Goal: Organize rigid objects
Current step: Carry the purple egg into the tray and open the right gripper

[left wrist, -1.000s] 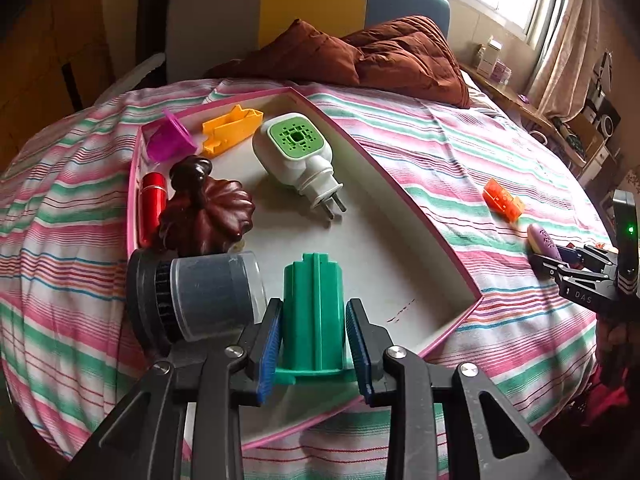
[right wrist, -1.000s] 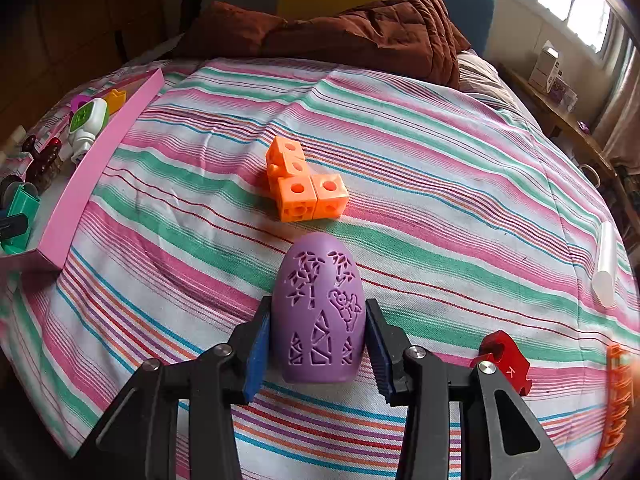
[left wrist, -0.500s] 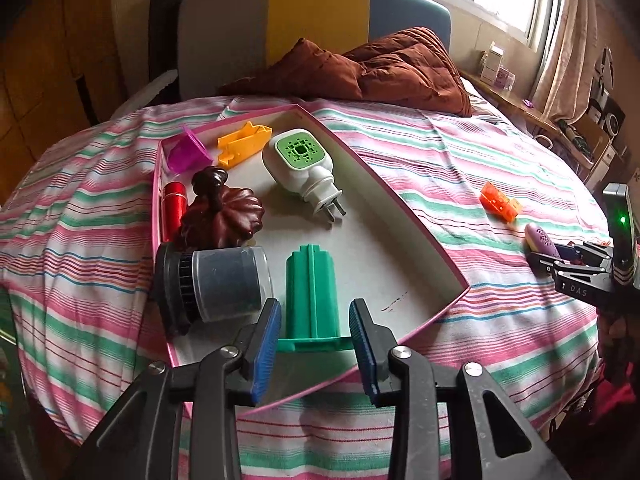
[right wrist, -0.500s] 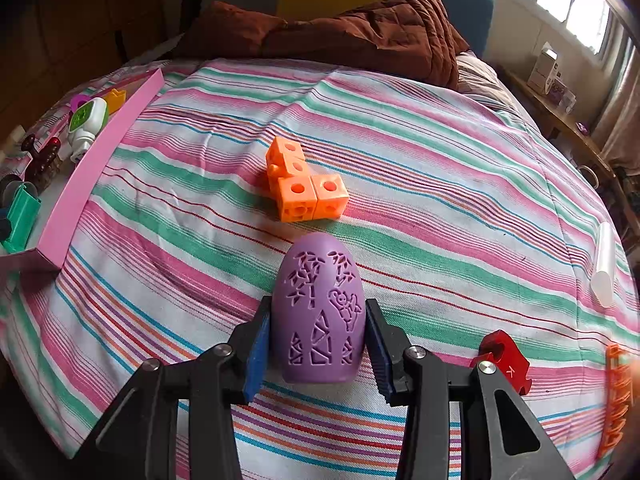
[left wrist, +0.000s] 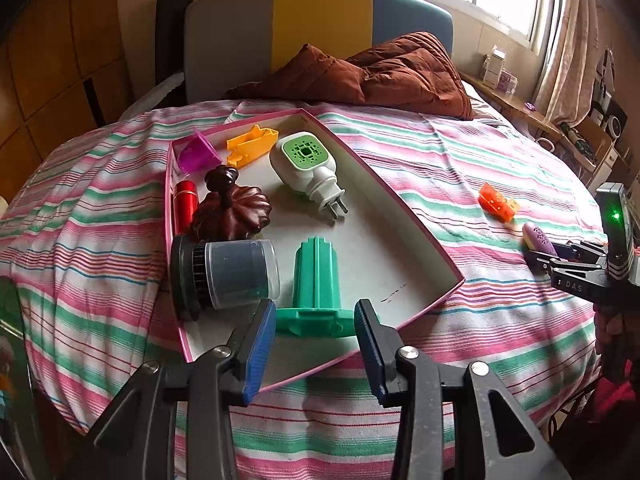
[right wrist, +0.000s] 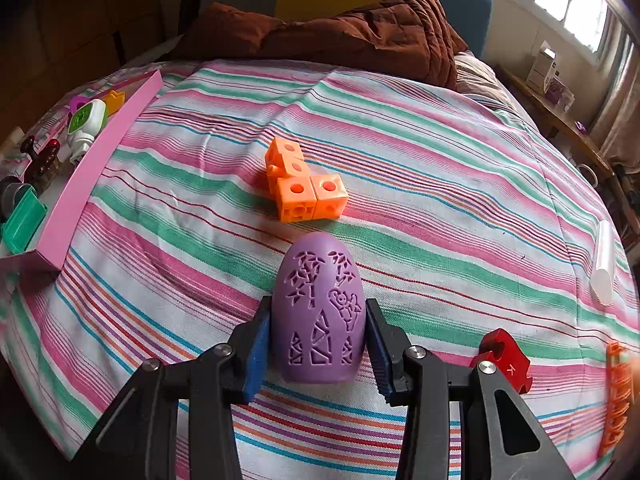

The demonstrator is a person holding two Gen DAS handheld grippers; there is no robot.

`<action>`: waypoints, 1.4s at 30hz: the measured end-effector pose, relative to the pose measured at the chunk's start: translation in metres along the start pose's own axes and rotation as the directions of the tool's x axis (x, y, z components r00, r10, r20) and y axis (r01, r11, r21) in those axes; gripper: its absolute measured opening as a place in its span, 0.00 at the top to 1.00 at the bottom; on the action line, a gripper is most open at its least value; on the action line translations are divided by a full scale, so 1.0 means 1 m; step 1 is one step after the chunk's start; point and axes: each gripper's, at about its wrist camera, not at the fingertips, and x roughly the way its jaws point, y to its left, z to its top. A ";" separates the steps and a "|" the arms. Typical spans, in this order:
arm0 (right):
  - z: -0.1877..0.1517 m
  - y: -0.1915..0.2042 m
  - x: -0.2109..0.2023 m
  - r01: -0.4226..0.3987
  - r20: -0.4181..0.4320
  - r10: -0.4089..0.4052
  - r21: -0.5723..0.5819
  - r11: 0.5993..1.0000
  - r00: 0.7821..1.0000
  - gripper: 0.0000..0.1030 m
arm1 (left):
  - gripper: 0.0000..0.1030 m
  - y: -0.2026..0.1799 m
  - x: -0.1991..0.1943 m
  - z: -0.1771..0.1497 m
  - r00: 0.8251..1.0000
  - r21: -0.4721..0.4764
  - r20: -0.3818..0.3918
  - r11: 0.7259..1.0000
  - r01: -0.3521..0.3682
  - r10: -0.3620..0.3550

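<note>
Inside pink tray (left wrist: 420, 240): green piece (left wrist: 316, 280), left gripper (left wrist: 315, 334) opening

Black tongs (left wrist: 315, 342), blue ribbed pads (left wrist: 260, 344), silver screws

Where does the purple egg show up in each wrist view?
Left wrist: the purple egg is small at the far right edge, between the right gripper's fingers, below the orange blocks.
Right wrist: the egg fills the lower centre, gripped between the blue pads, just below the orange blocks.
Shared landmark: the pink tray, centre-left in the left view, far left in the right view.
</note>
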 end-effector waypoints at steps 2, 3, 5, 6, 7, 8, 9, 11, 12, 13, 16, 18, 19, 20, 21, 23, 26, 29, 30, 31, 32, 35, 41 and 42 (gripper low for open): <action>0.000 0.000 0.000 0.000 0.000 0.000 -0.001 1.000 1.000 0.57 | 0.60 -0.001 -0.003 0.000 1.000 -0.002 0.006 1.000 -0.001 0.001; 0.000 0.000 0.000 0.000 0.000 0.000 0.000 1.000 1.000 0.57 | 0.60 -0.001 -0.005 0.000 1.000 -0.001 0.008 1.000 -0.006 0.006; -0.001 0.000 0.000 0.001 0.001 -0.001 -0.001 1.000 1.000 0.57 | 0.60 -0.001 -0.010 0.000 1.000 -0.007 0.018 1.000 -0.011 0.011; -0.001 0.001 0.000 0.001 0.001 -0.001 0.000 1.000 1.000 0.57 | 0.60 -0.001 -0.012 0.000 1.000 -0.011 0.021 1.000 -0.011 0.011; -0.001 0.000 0.000 0.002 0.002 -0.002 0.000 1.000 1.000 0.57 | 0.60 -0.002 -0.015 0.000 1.000 -0.013 0.026 1.000 -0.013 0.013; -0.001 0.000 0.000 0.003 0.003 -0.003 0.001 1.000 1.000 0.57 | 0.60 -0.002 -0.017 0.000 0.999 -0.015 0.032 1.000 -0.016 0.016; -0.001 0.000 0.000 0.005 0.004 -0.005 0.001 1.000 1.000 0.57 | 0.60 -0.001 -0.020 0.000 0.999 -0.018 0.038 1.000 -0.019 0.019; -0.001 0.000 0.000 0.006 0.006 -0.006 0.002 1.000 1.000 0.57 | 0.60 -0.001 -0.024 0.000 0.999 -0.020 0.047 1.000 -0.020 0.021; -0.001 0.000 0.000 0.006 0.008 -0.006 0.005 1.000 1.000 0.57 | 0.60 -0.001 -0.026 0.000 0.999 -0.023 0.049 1.000 -0.019 0.020; -0.001 0.000 0.000 0.007 0.010 -0.007 0.006 1.000 1.000 0.57 | 0.60 0.000 -0.027 0.000 0.999 -0.027 0.051 0.999 -0.018 0.020; -0.002 0.000 0.000 0.008 0.016 -0.008 0.007 1.000 1.000 0.57 | 0.60 0.002 -0.032 -0.003 0.998 -0.035 0.054 0.999 -0.026 0.028; -0.002 0.001 0.000 0.008 0.021 -0.008 0.008 1.000 1.000 0.58 | 0.60 0.005 -0.034 -0.004 0.998 -0.046 0.051 0.999 -0.026 0.028; -0.002 0.001 0.001 0.008 0.024 -0.008 0.007 1.000 1.000 0.58 | 0.60 0.008 -0.035 -0.006 0.998 -0.057 0.050 0.998 -0.027 0.030; -0.003 0.001 0.000 0.009 0.027 -0.009 0.004 1.000 1.000 0.58 | 0.60 0.009 -0.035 -0.006 0.998 -0.065 0.048 0.997 -0.028 0.031; -0.004 0.003 -0.001 0.010 0.030 -0.010 0.003 1.000 0.999 0.58 | 0.60 0.011 -0.035 -0.007 0.998 -0.074 0.048 0.997 -0.030 0.034; -0.005 0.003 -0.001 0.012 0.033 -0.012 0.005 1.000 0.999 0.58 | 0.60 0.015 -0.037 -0.009 0.998 -0.092 0.047 0.995 -0.037 0.042; -0.004 0.004 -0.001 0.024 0.028 -0.024 0.017 1.000 0.999 0.58 | 0.60 0.022 -0.041 -0.012 0.997 -0.103 0.058 0.993 -0.050 0.056; -0.005 0.006 -0.003 0.040 0.022 -0.041 0.033 0.999 0.999 0.58 | 0.60 0.028 -0.044 -0.015 0.996 -0.116 0.066 0.992 -0.058 0.066; -0.005 0.006 -0.004 0.044 0.020 -0.045 0.038 0.998 0.999 0.58 | 0.60 0.030 -0.045 -0.017 0.995 -0.121 0.068 0.991 -0.059 0.067; -0.006 0.007 -0.005 0.046 0.018 -0.047 0.042 0.998 0.999 0.58 | 0.60 0.032 -0.046 -0.018 0.995 -0.127 0.070 0.990 -0.062 0.071; -0.007 0.007 -0.006 0.046 0.015 -0.047 0.048 0.998 0.999 0.58 | 0.60 0.034 -0.046 -0.019 0.995 -0.131 0.070 0.989 -0.064 0.073; -0.009 0.007 -0.008 0.042 0.003 -0.042 0.065 0.997 0.999 0.58 | 0.60 0.038 -0.046 -0.021 0.994 -0.139 0.071 0.988 -0.070 0.080; -0.011 0.009 -0.012 0.035 -0.020 -0.034 0.080 0.996 0.999 0.58 | 0.60 0.041 -0.048 -0.022 0.993 -0.147 0.076 0.986 -0.078 0.090; -0.012 0.009 -0.013 0.034 -0.020 -0.033 0.087 0.996 0.999 0.58 | 0.60 0.042 -0.049 -0.022 0.993 -0.151 0.078 0.985 -0.080 0.093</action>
